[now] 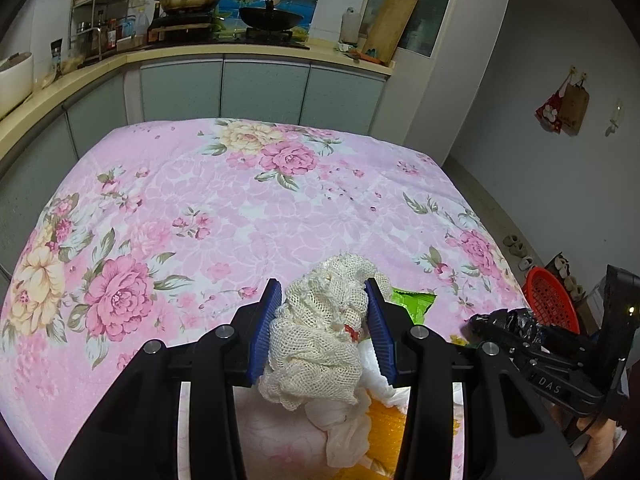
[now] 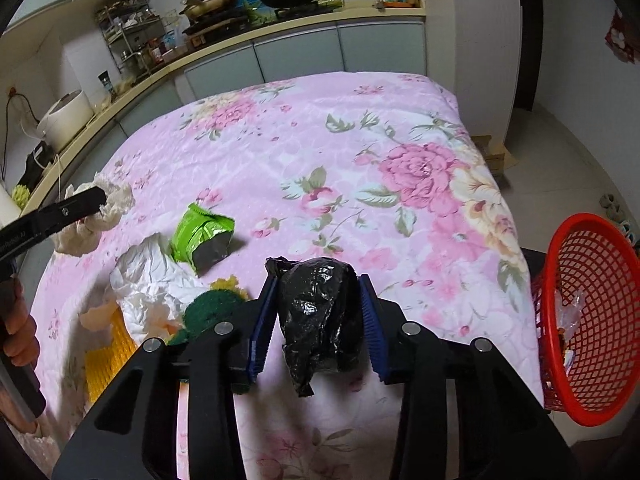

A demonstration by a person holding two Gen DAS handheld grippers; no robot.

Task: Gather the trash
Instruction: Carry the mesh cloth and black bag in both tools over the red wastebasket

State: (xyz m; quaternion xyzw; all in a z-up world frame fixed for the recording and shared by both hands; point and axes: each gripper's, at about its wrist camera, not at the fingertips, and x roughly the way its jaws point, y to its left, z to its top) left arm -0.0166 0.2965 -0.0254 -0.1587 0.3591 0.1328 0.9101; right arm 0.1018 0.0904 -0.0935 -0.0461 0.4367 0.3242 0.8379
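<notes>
Left gripper [image 1: 326, 312] clamps a cream mesh rag [image 1: 320, 344], blue pads pressed into both sides, the bundle bulging up past the fingertips and hanging down behind them. Right gripper [image 2: 318, 312] has a crumpled black bag [image 2: 320, 320] between its pads, both pads against the plastic, so that piece looks gripped too, with its tail drooping towards the camera.

Just under and behind the left gripper lies white tissue [image 1: 348, 428] on something yellow [image 1: 384, 428]. Peeking out to the right of its right pad is a green wrapper [image 1: 414, 302], and further right the other gripper shows with the black bag, apart from the rag.

From the right wrist view, the rest of the trash sits left of the right gripper: a dark green scrubber [image 2: 208, 312] touching its left finger, the white tissue heap beside that, a yellow mesh pad [image 2: 110, 360] at the near edge, then the green wrapper a little beyond the tissue. Further left the other gripper holds the rag up off the cloth.

All of it rests on a pink floral cloth [image 2: 340, 152] covering the surface. To the right of the right gripper, off the edge, a red basket [image 2: 592, 272] stands with clear plastic [image 2: 570, 312] already inside.

Beyond the surface runs a kitchen counter [image 1: 168, 54] with pans.
</notes>
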